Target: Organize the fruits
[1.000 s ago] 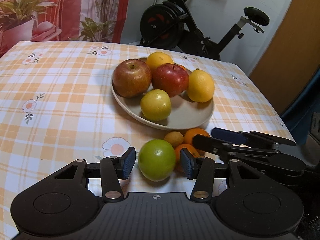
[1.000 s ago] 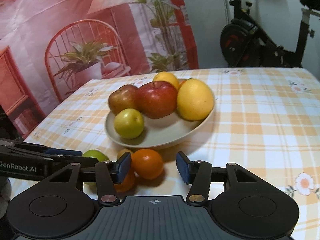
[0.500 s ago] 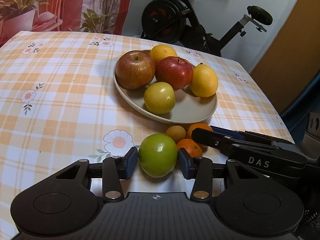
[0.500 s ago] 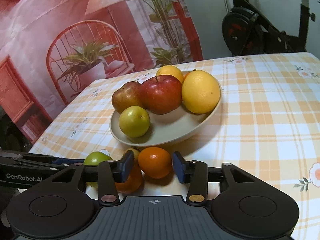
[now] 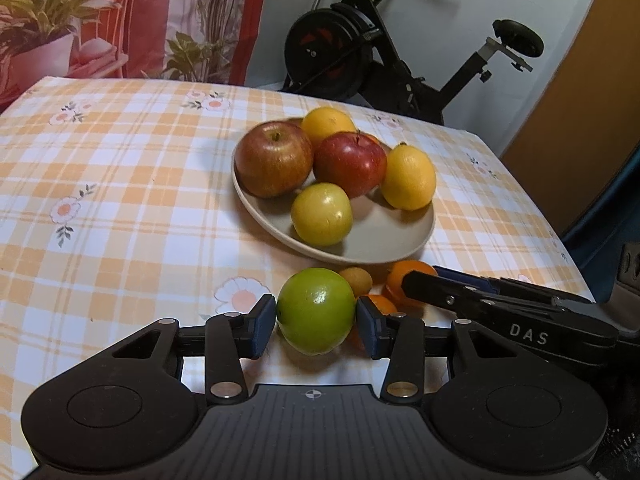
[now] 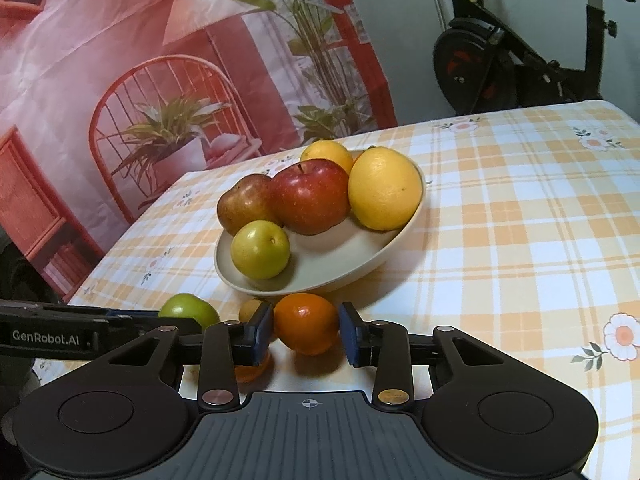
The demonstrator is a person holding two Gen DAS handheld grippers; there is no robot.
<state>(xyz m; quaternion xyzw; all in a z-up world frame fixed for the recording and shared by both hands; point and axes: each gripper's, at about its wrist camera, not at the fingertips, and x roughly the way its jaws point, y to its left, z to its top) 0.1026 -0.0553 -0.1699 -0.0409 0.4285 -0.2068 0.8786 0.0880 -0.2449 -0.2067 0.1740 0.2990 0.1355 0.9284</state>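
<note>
Fruit grab going on: left gripper (image 5: 316, 320) pinching the green apple (image 5: 315, 310), right gripper (image 6: 306, 334) closing round an orange (image 6: 306, 323), both likely plate-bound (image 5: 384, 246).

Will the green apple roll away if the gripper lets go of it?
Probably a little. The green apple is round and glossy, so it could roll on the flat tablecloth. The left gripper has a pad on each side, which should steady it. It looks firm, so it likely won't squash, though the shiny skin might slip.
</note>
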